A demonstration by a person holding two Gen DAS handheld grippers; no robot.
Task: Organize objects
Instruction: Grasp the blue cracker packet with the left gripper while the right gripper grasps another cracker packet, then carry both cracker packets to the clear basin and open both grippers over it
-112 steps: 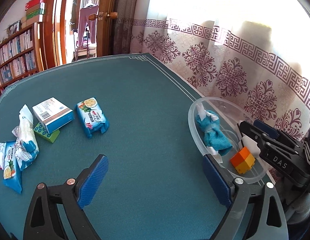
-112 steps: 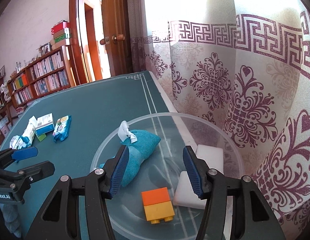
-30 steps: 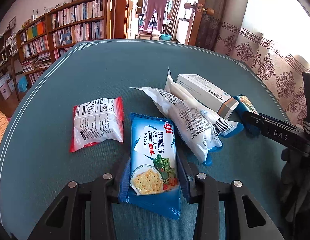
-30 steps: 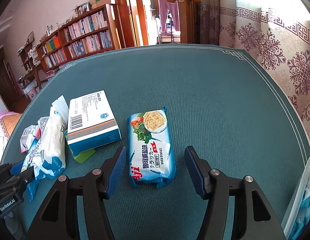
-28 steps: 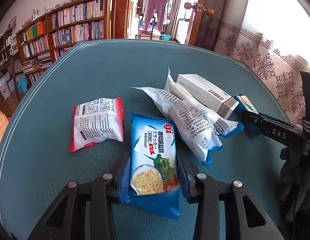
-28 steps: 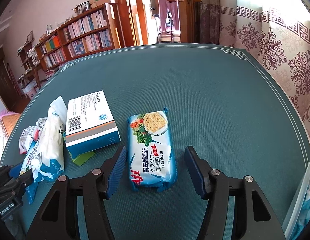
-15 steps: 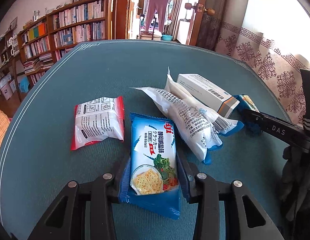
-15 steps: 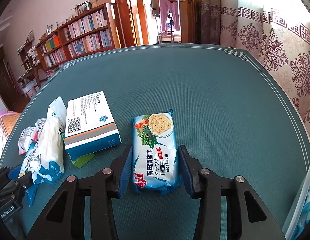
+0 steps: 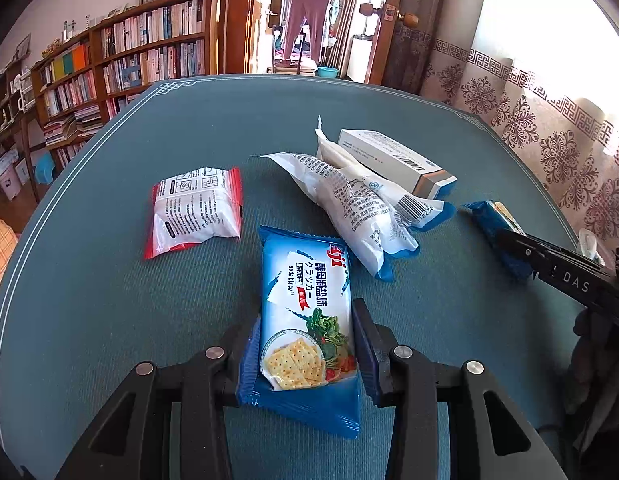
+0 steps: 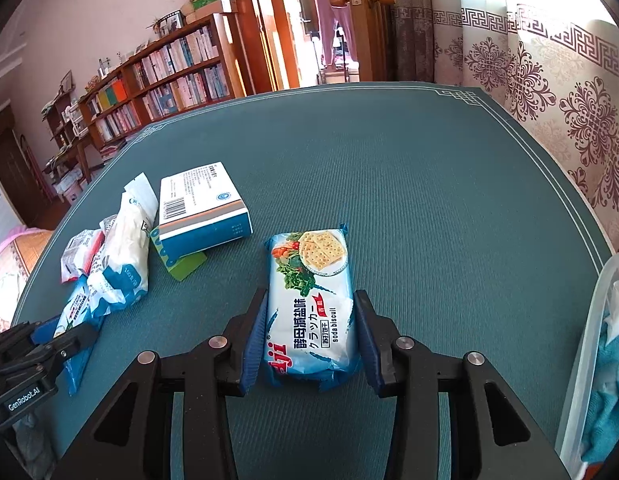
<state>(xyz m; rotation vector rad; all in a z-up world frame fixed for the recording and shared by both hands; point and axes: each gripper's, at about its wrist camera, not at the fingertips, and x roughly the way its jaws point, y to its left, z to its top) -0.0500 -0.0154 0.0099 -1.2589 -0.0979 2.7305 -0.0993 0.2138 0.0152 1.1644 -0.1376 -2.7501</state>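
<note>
While each gripper clamps 1 cracker pack [image 9: 307, 312]: 2 packs, 1 box [image 10: 201, 208].

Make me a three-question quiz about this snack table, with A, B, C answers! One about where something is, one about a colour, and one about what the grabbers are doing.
1. Where does the white box lie?
A. partly on a green card
B. inside the clear tub
C. on the bookshelf

2. What colour are the edges of the small white packet?
A. yellow
B. red
C. purple

3. What is the right gripper doing?
A. hanging wide open
B. pinching the white box
C. clamped on a blue cracker pack

Answers: 1 A, the card's corner pokes out from under the box. 2 B, red strips run along the packet's sides. 3 C, both pads press on the pack's sides.
</note>
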